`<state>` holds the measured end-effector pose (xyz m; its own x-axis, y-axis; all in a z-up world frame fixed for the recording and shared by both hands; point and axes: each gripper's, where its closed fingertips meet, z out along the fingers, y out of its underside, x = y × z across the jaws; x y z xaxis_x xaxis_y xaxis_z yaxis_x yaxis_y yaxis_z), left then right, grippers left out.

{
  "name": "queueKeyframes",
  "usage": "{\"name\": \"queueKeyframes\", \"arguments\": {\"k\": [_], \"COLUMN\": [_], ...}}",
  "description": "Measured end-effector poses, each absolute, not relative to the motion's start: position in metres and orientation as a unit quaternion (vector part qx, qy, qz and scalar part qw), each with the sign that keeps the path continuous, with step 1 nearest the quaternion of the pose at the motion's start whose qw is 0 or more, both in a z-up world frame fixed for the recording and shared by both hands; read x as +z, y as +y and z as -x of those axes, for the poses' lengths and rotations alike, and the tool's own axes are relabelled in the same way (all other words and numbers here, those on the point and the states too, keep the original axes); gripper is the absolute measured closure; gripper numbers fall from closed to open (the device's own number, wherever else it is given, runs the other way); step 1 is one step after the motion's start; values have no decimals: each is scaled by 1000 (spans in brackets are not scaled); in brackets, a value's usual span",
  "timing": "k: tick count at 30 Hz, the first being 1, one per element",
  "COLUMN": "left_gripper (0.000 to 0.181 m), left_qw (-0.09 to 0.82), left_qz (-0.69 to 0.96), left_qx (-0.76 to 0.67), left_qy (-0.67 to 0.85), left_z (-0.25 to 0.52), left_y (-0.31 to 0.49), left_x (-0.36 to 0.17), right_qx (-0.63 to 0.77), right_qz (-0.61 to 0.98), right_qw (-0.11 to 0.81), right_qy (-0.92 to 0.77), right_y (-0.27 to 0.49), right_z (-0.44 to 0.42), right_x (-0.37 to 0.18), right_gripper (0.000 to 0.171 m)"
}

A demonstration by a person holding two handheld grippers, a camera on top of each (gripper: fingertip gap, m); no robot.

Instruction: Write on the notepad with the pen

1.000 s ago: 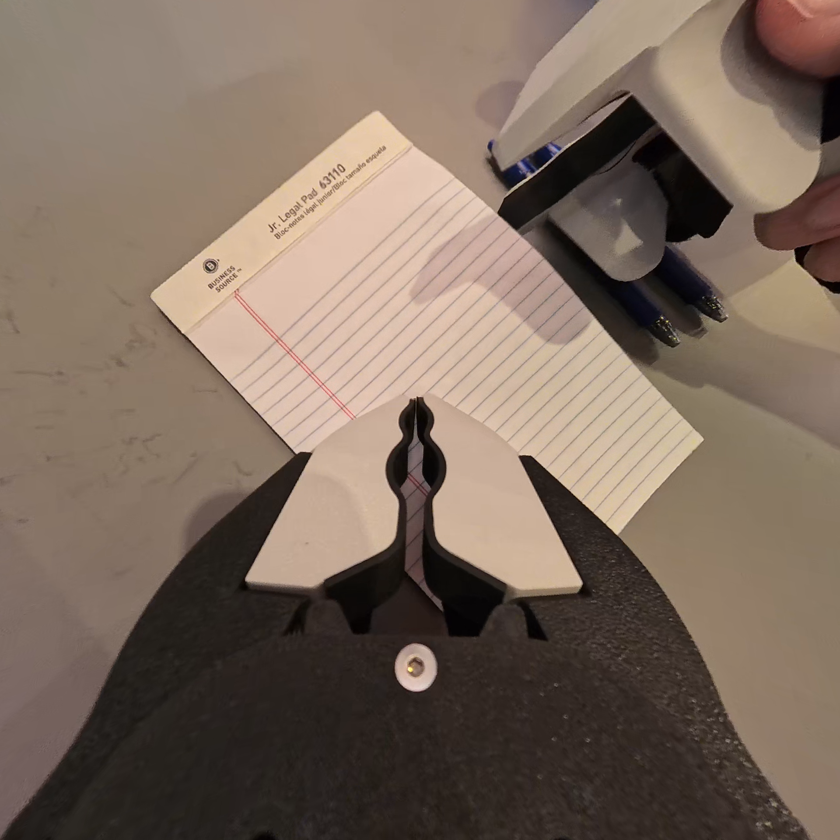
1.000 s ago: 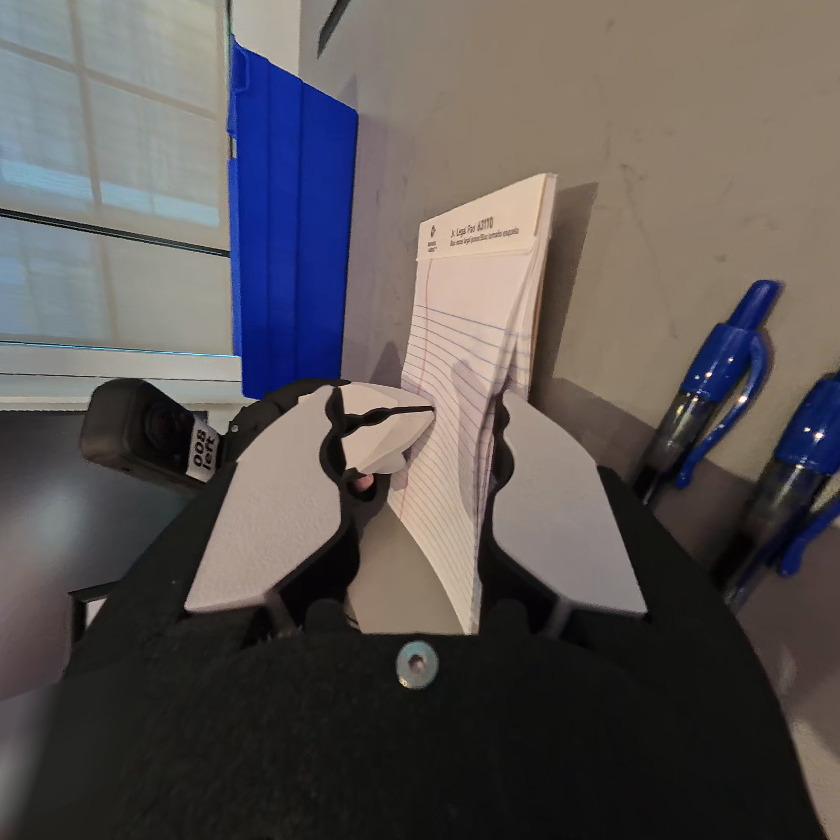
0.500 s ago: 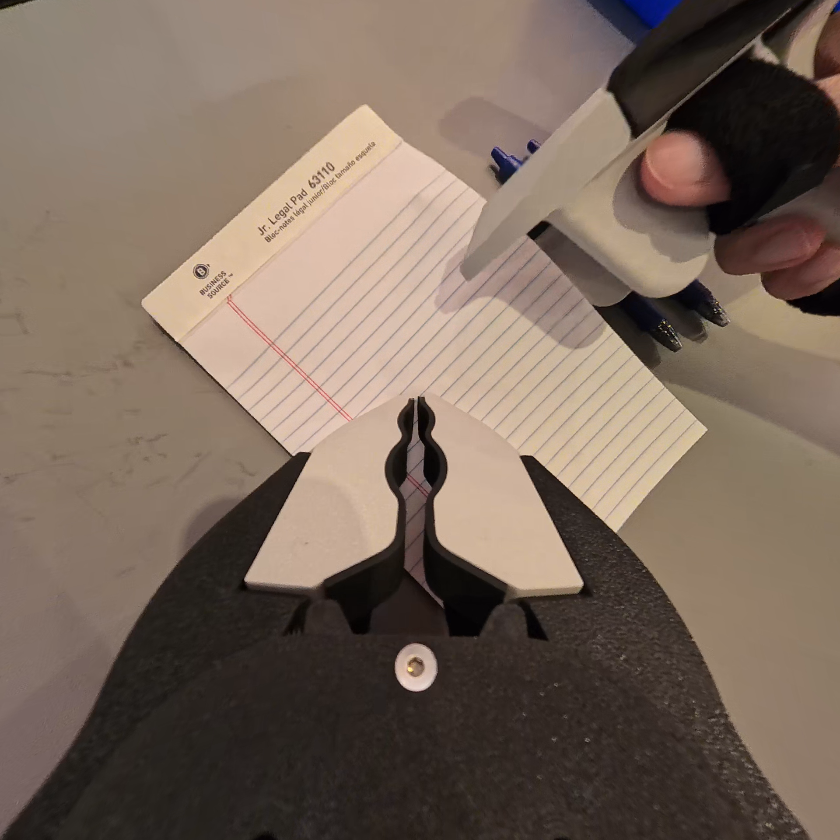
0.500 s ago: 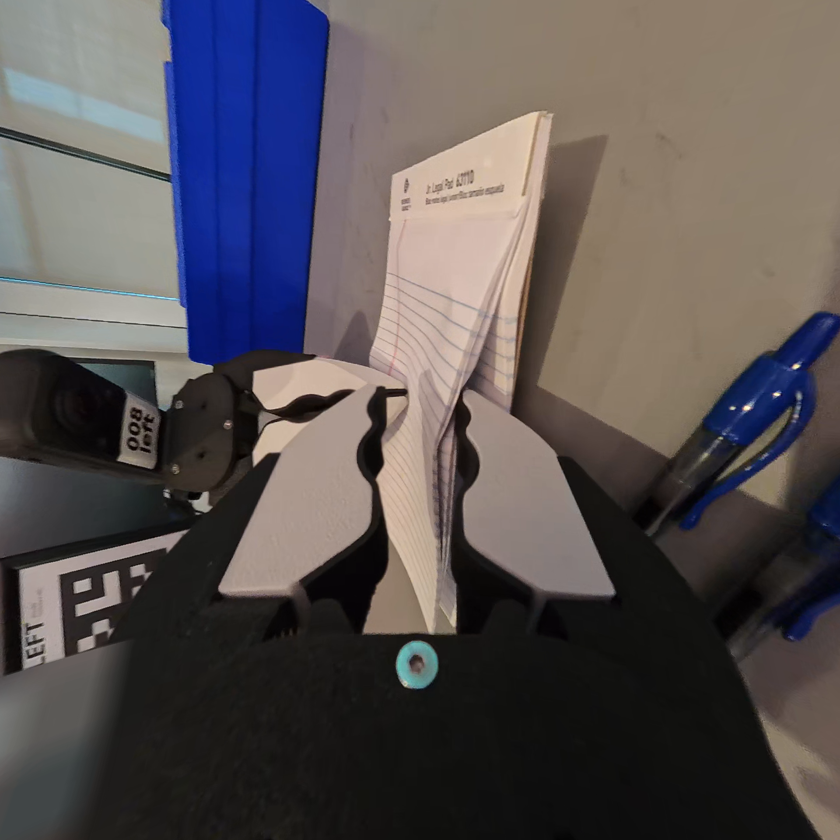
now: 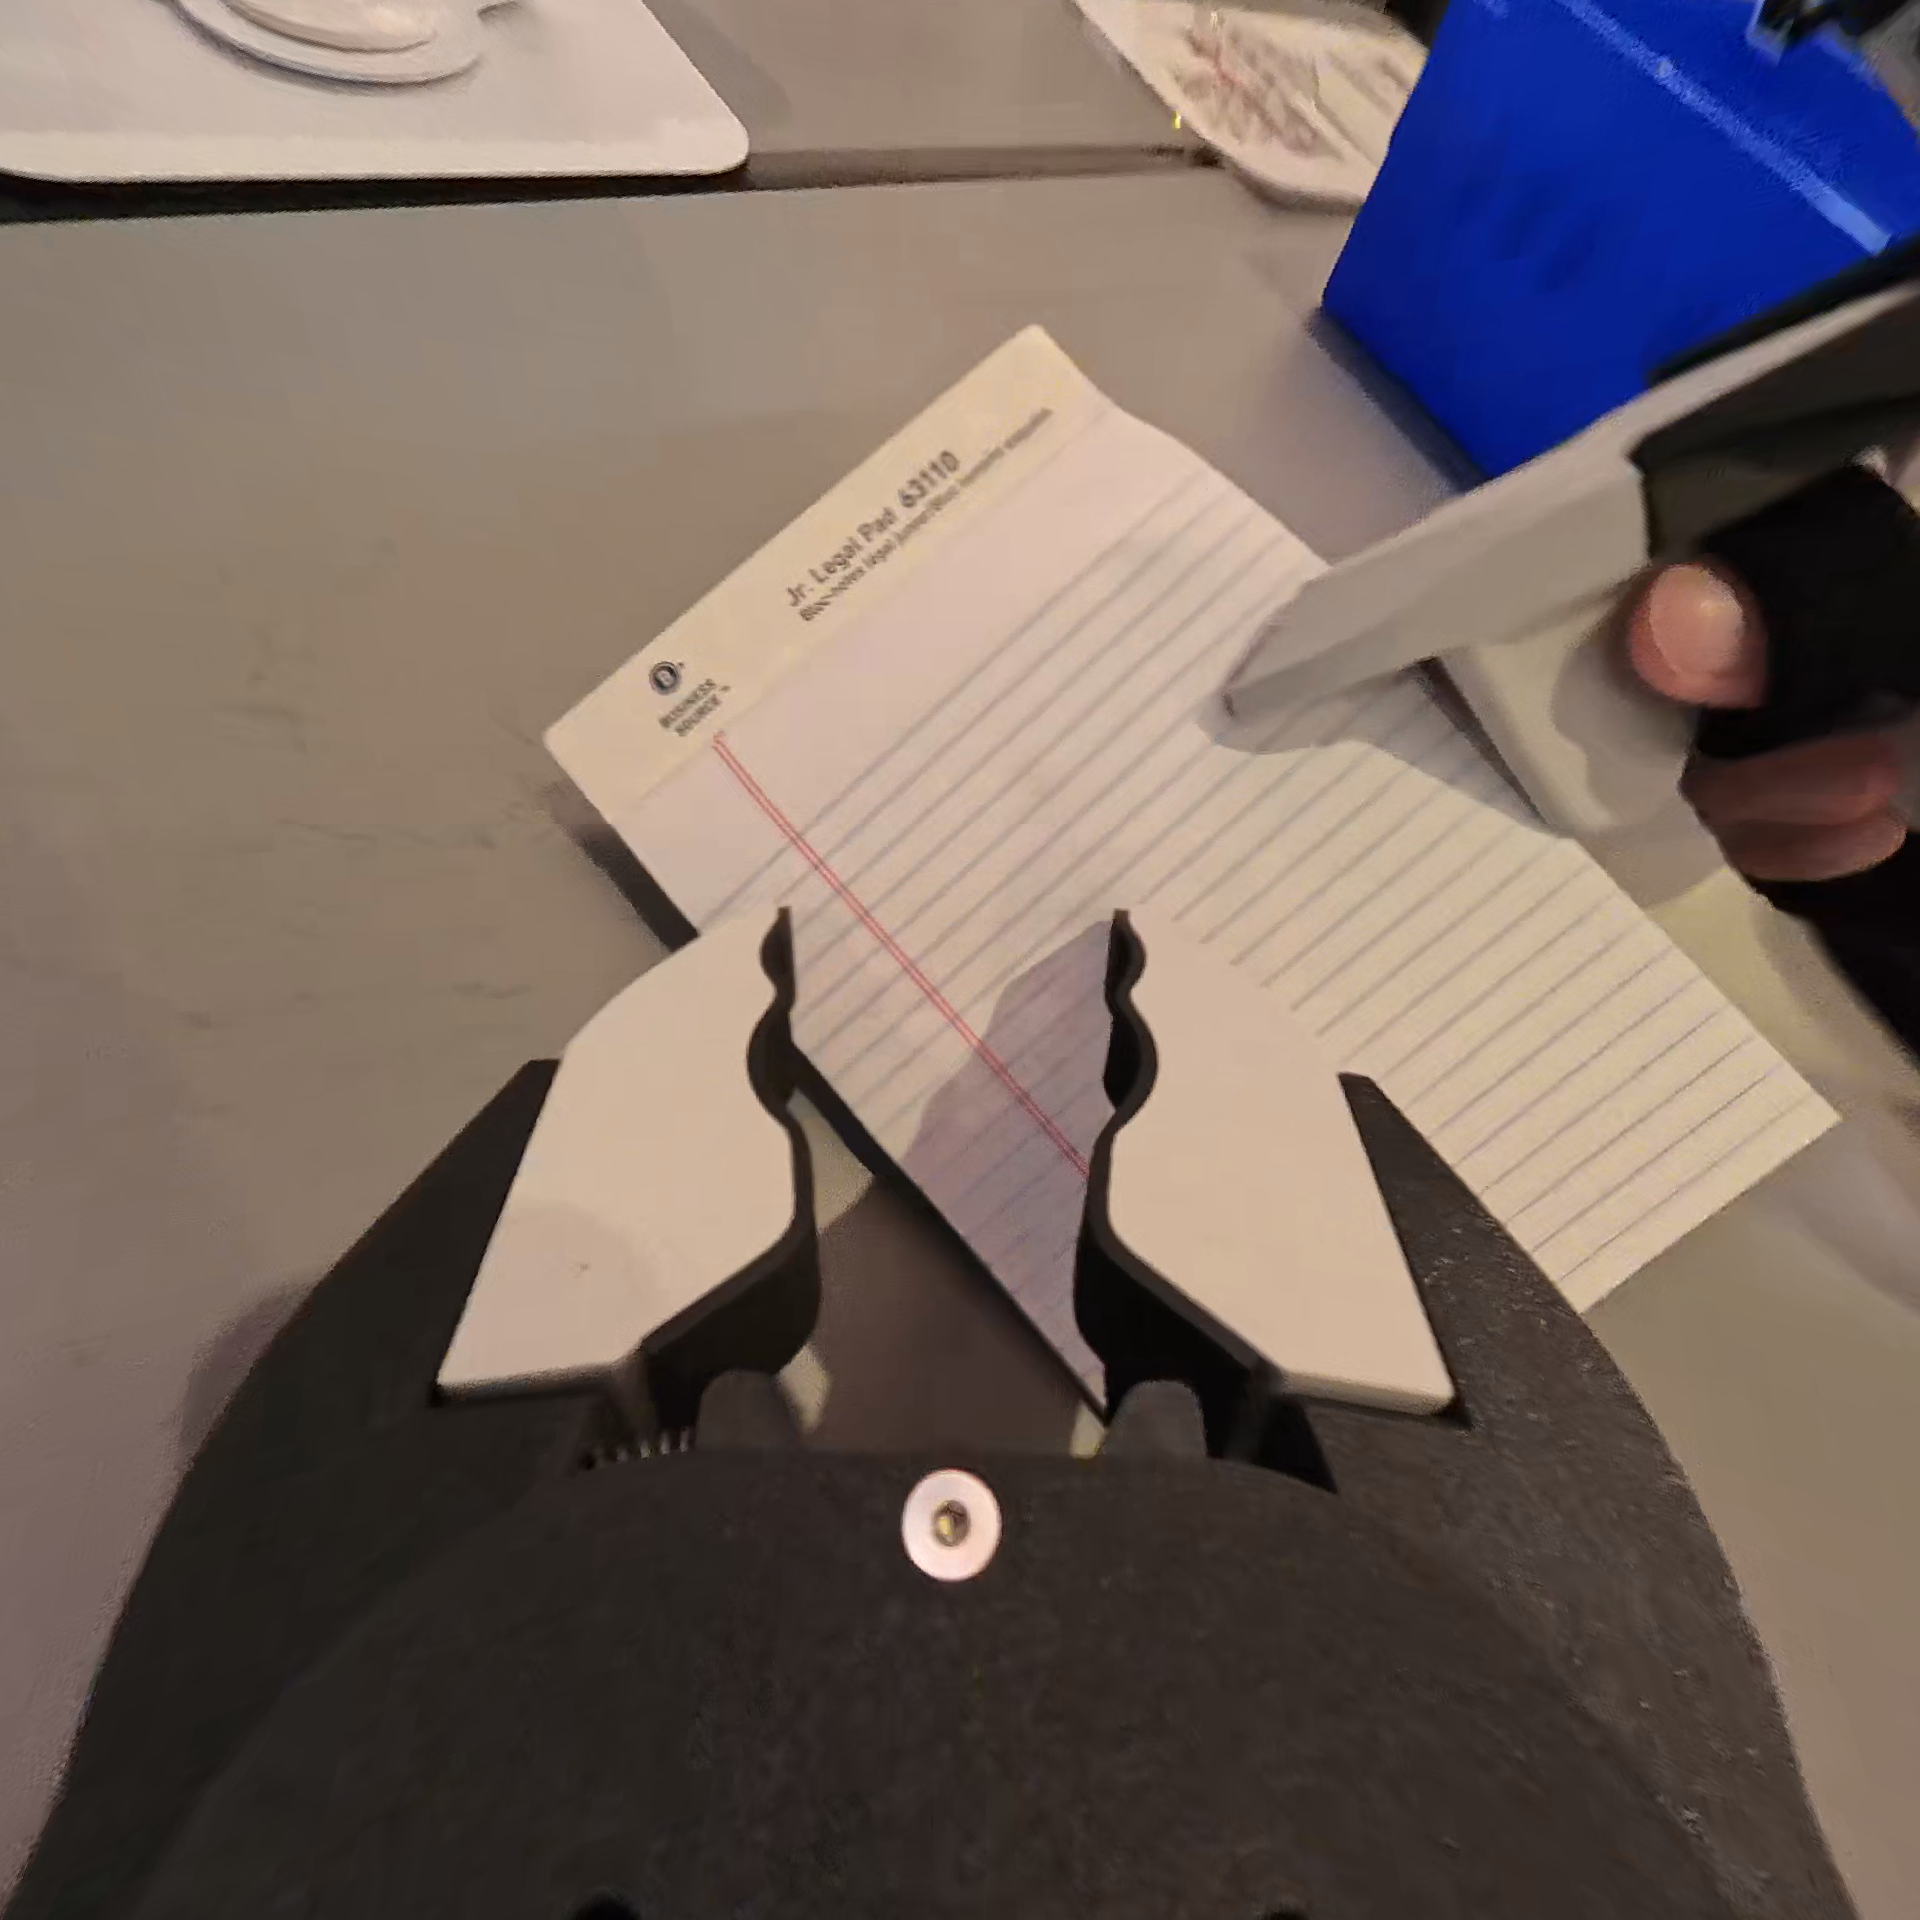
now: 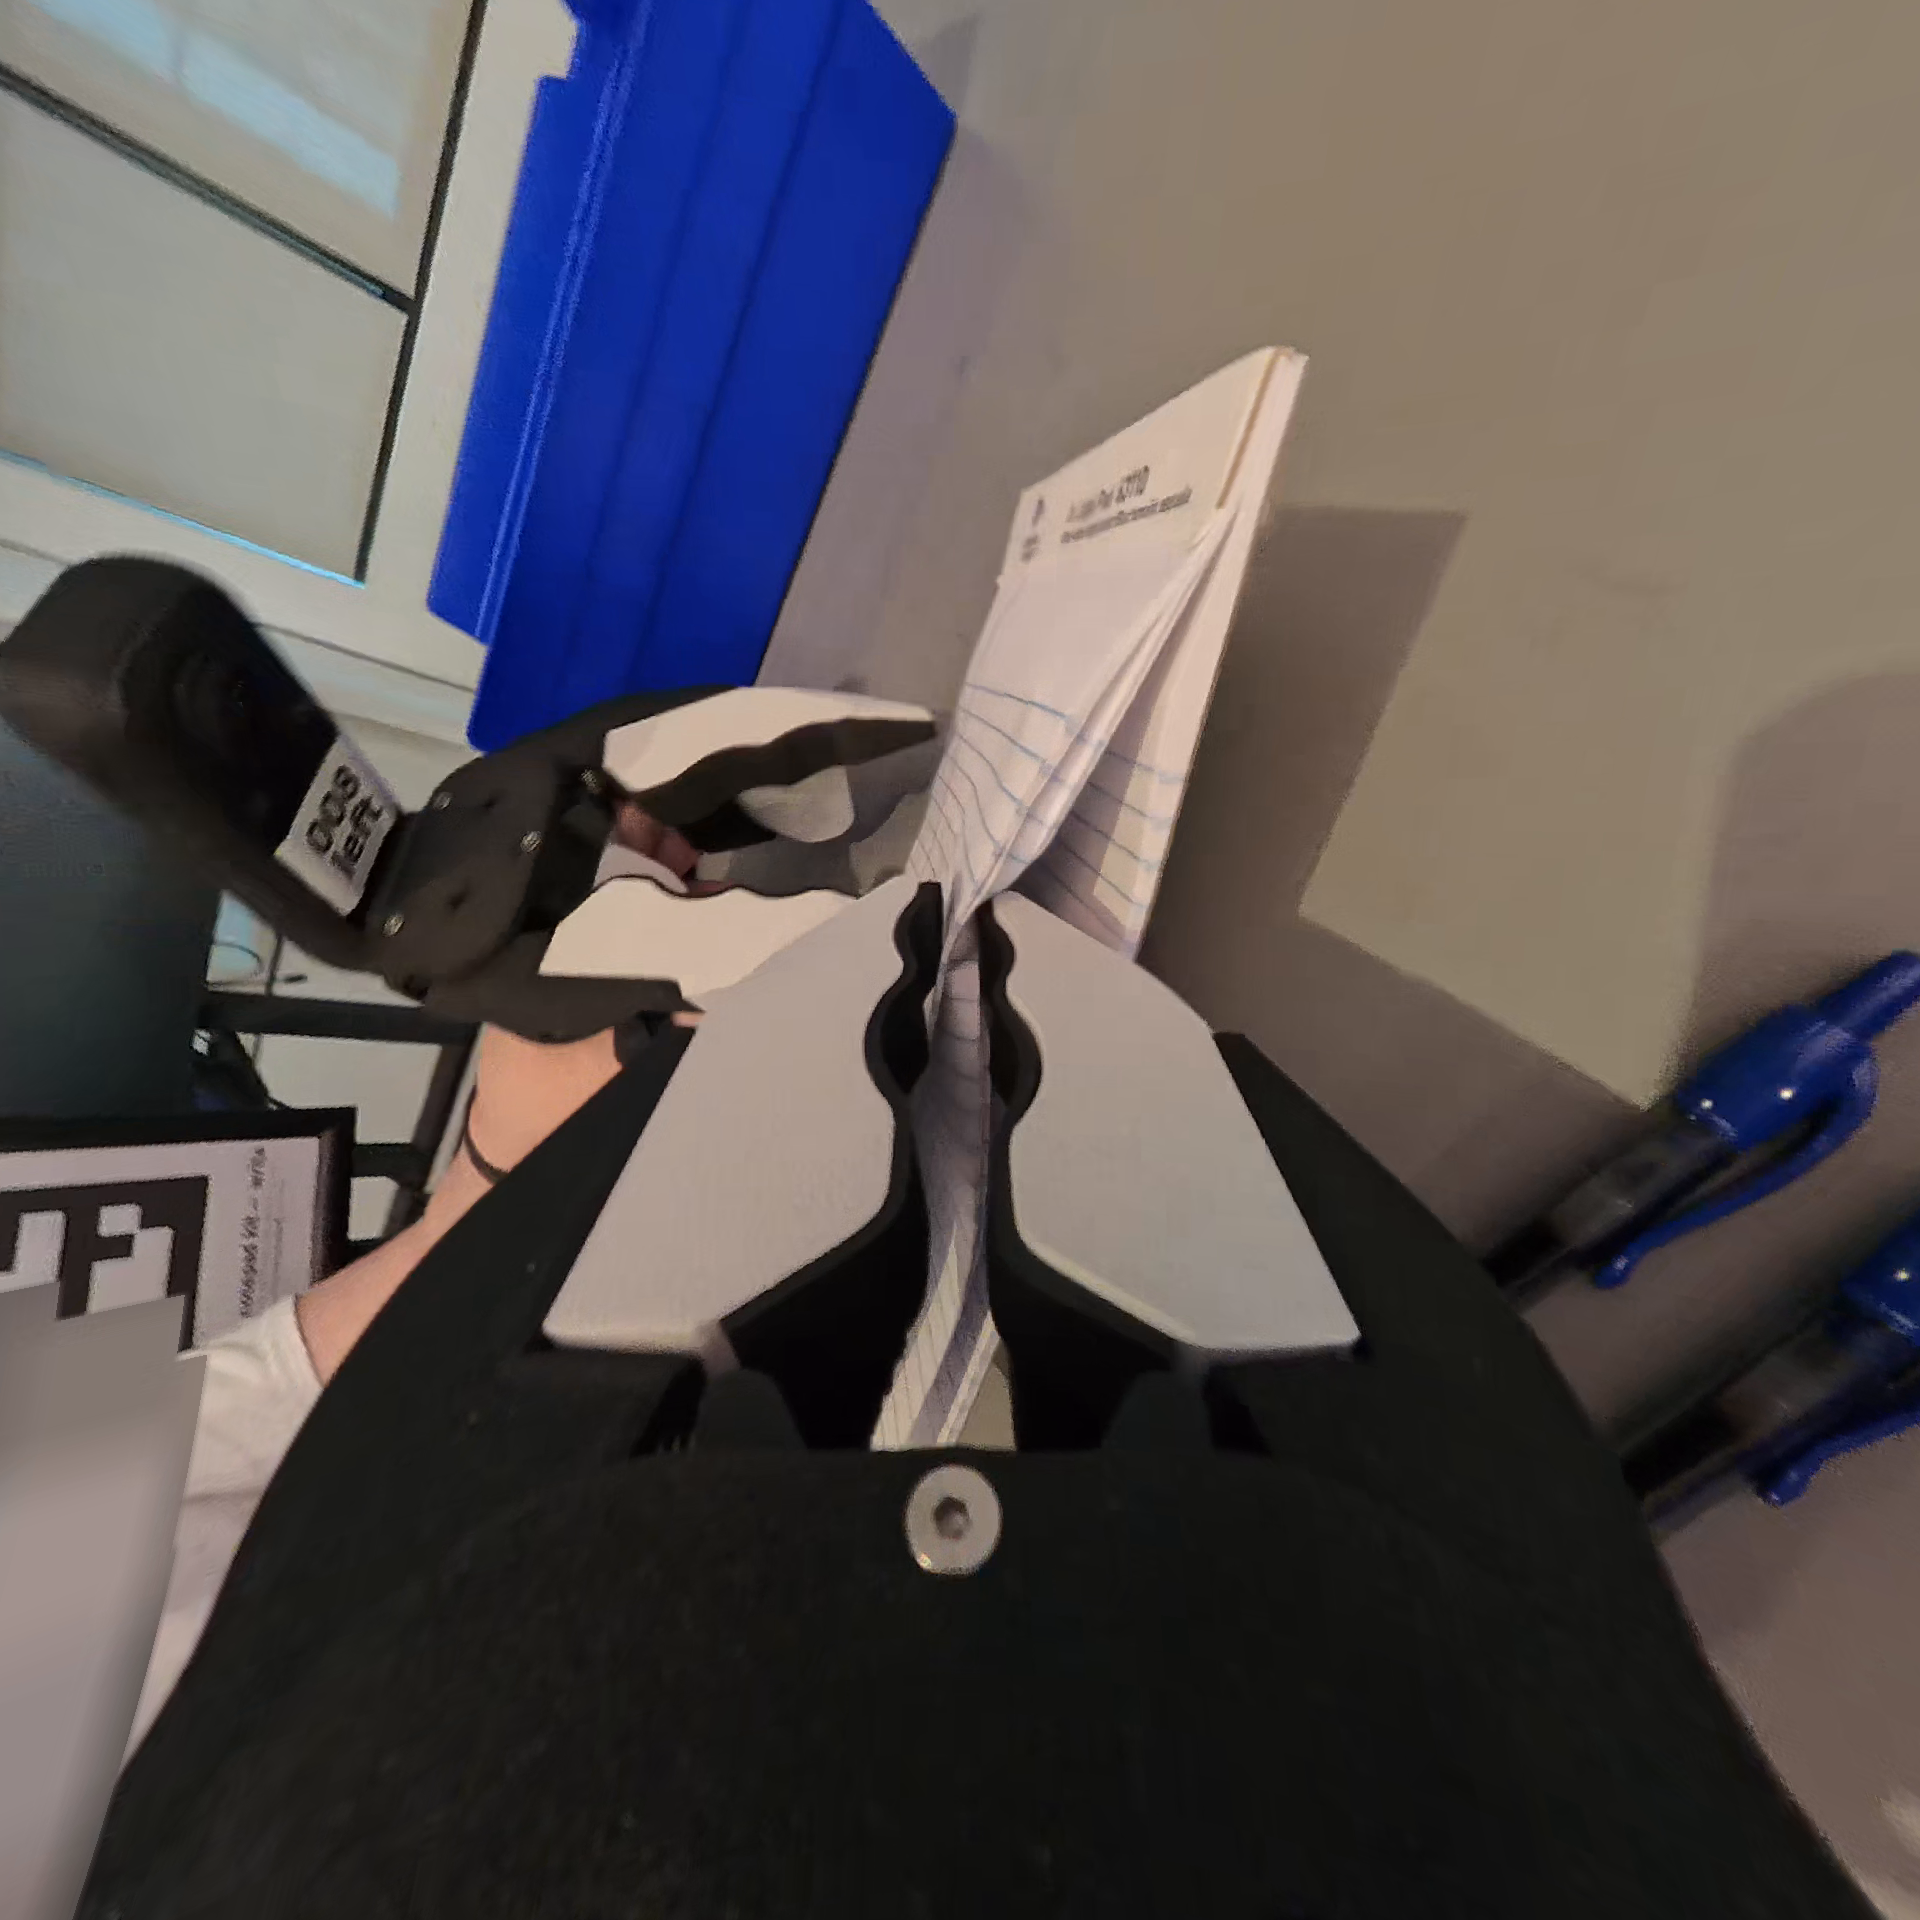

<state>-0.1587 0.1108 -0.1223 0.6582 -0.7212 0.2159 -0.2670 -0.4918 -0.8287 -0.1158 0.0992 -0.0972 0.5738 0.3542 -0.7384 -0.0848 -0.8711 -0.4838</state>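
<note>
It looks like an office or lab. A grey table (image 5: 312,520) carries a lined notepad (image 5: 1143,831), pens (image 6: 1766,1122) and a blue bin (image 5: 1558,208); a printed marker card (image 6: 156,1236) stands near a window (image 6: 208,260).

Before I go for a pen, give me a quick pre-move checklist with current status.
1. Left gripper released from the notepad: ok, fingers apart.
2. Right gripper free to take a pen: not ok, shut on the top sheet.
3. Top sheet flat: not ok, lifted and creased.
4. Pens within view: ok, two blue ones lie on the table beside the pad.
5. Page blank: ok.
6. Pen tips extended: cannot tell.
</note>
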Motion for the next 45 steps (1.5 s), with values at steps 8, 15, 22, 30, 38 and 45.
{"name": "queueKeyframes", "arguments": {"k": [8,15,22,30,38,45], "left_gripper": [109,111,113,113,114,111], "left_qw": [332,357,387,398,419,419], "left_qz": [789,768,751,718,676,637], "left_qx": [-471,-470,-470,-492,-518,-551], "left_qy": [212,248,255,291,315,339], "left_z": [146,142,146,135,129,121], "left_y": [103,96,98,86,74,57], "left_x": [-107,-93,-78,-67,-49,-36], "right_qx": [401,386,404,451,563,623], "right_qz": [836,812,786,747,686,649], "right_qw": [317,373,399,419,392,369], "right_qy": [-201,-231,-245,-250,-241,-233], "right_y": [80,68,51,34,11,2], "right_z": [112,95,79,73,73,73], "right_x": [-53,-14,17,62,101,113], "right_gripper": [167,168,168,168,169,169]}}
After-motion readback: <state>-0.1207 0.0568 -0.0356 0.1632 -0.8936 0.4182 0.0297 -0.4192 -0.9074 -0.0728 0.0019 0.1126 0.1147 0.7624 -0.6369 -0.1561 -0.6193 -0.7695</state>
